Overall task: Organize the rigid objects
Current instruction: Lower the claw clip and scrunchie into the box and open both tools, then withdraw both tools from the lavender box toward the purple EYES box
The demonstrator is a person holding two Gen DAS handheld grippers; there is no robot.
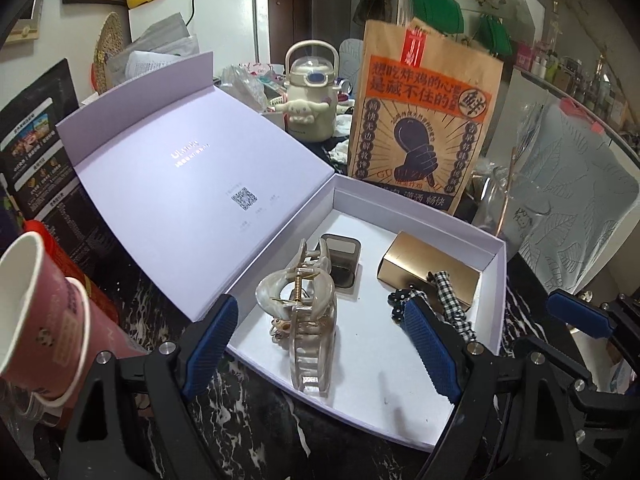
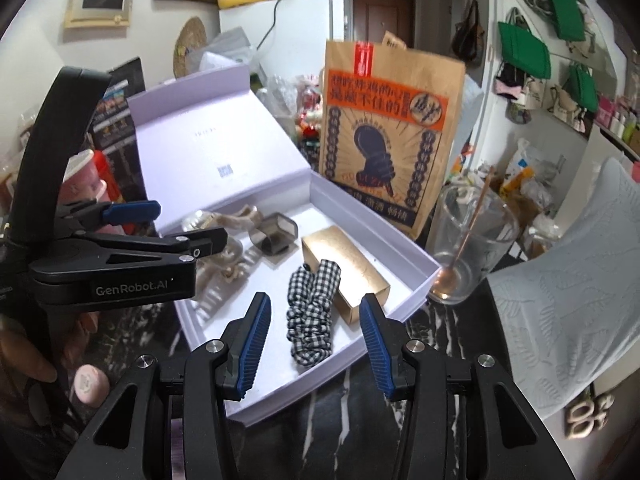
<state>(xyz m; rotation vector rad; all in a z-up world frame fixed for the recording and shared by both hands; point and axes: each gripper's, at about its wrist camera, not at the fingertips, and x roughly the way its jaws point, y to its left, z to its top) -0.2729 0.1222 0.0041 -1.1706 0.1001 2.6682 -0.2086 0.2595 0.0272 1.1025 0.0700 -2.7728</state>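
Observation:
An open pale lilac box (image 1: 440, 212) (image 2: 416, 272) lies on the dark marble counter, lid folded back. Inside lie a pearly hair claw clip (image 1: 308, 320) (image 2: 224, 260), a smoky grey holder (image 1: 342, 260) (image 2: 276, 236), a gold carton (image 1: 428, 268) (image 2: 348, 272) and a black-and-white checked scrunchie (image 1: 448, 304) (image 2: 312, 312). My left gripper (image 1: 320, 344) is open, hovering over the box's near left with the clip between its fingers, not gripped. My right gripper (image 2: 316, 340) is open above the scrunchie at the box's near edge. The left gripper also shows in the right wrist view (image 2: 176, 224).
A printed brown paper bag (image 1: 420, 120) (image 2: 384, 132) stands behind the box. A glass mug with a copper spoon (image 2: 468, 248) stands at the box's right. Pink paper cups (image 1: 44, 320) stand left. A cream character kettle (image 1: 310, 92) sits behind. A pink round lid (image 2: 90, 384) lies near left.

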